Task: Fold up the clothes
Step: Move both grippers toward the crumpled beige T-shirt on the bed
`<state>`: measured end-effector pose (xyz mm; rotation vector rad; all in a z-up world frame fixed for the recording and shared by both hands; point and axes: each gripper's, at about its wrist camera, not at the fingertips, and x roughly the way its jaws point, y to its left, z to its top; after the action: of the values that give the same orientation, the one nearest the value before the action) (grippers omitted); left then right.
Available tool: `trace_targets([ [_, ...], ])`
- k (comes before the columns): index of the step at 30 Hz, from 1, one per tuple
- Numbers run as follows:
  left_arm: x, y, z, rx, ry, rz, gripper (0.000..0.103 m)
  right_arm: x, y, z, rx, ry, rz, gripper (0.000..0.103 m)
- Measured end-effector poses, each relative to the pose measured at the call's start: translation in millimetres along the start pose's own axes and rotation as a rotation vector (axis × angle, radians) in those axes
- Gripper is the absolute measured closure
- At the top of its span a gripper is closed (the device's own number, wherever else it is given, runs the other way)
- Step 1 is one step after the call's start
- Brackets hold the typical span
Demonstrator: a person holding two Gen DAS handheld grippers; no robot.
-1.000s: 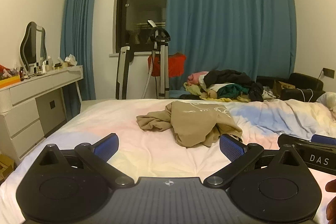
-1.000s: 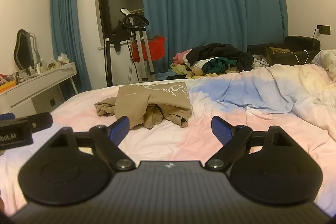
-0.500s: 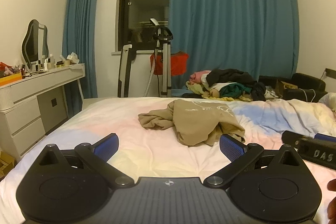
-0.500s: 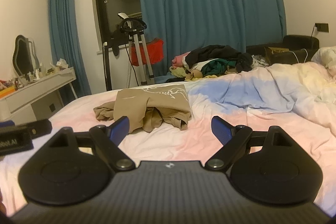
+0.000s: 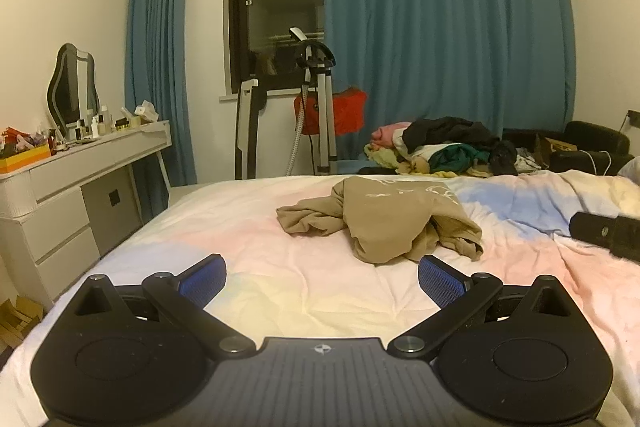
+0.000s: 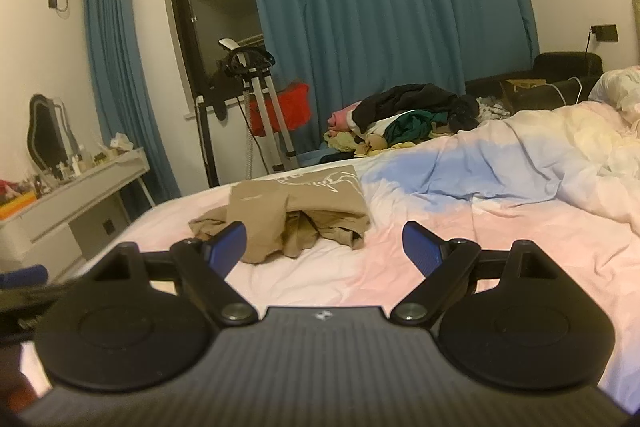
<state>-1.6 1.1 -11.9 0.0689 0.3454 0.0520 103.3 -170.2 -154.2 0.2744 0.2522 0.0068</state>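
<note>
The tan shirt [image 5: 384,219] lies crumpled at the middle of the left wrist view, on the bed [image 5: 304,291], well ahead of both tools. It looks like a light, soft knit that will sag and drape as soon as it is lifted, with no stiffness to hold a shape. A flat panel with a pale line print [image 6: 320,183] faces up toward the far side, while the near side is bunched into loose folds and a sleeve trails off to the left of the frame. A good hold would probably be a single layer at a hem or shoulder edge, one on each side, rather than the thick bunched middle, where several layers could be pinched together.

The left tool [image 5: 322,277] is spread wide with nothing between its ribbed blue pads [image 5: 442,283]. The right tool [image 6: 324,249] is likewise spread wide and empty, its pads [image 6: 420,247] low in the frame, the left one overlapping the shirt's near edge in the picture; whether it touches is unclear.

The bed cover is a soft, wrinkled quilt in pink, yellow and blue patches. A heap of mixed clothes [image 5: 444,147] sits beyond the bed's far edge, before heavy blue curtains [image 5: 448,27].
</note>
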Motion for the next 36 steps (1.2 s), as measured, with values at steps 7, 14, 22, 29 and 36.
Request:
trace_targets([
  [7,-19,18,1,0.014,0.008,-0.009,0.0,-15,21,13,0.011,0.004,-0.003,0.017],
  [14,-28,38,10,-0.001,0.05,0.023,0.0,-24,59,51,0.023,-0.019,-0.063,0.017],
  [22,-21,50,24,-0.037,0.056,0.024,0.0,-17,94,81,-0.04,-0.077,-0.056,0.017],
  [29,27,27,22,0.053,0.088,-0.031,0.0,22,76,63,-0.094,-0.044,-0.062,0.017],
  [36,118,2,18,0.064,0.193,-0.162,0.0,84,19,18,-0.099,0.018,-0.114,0.017],
])
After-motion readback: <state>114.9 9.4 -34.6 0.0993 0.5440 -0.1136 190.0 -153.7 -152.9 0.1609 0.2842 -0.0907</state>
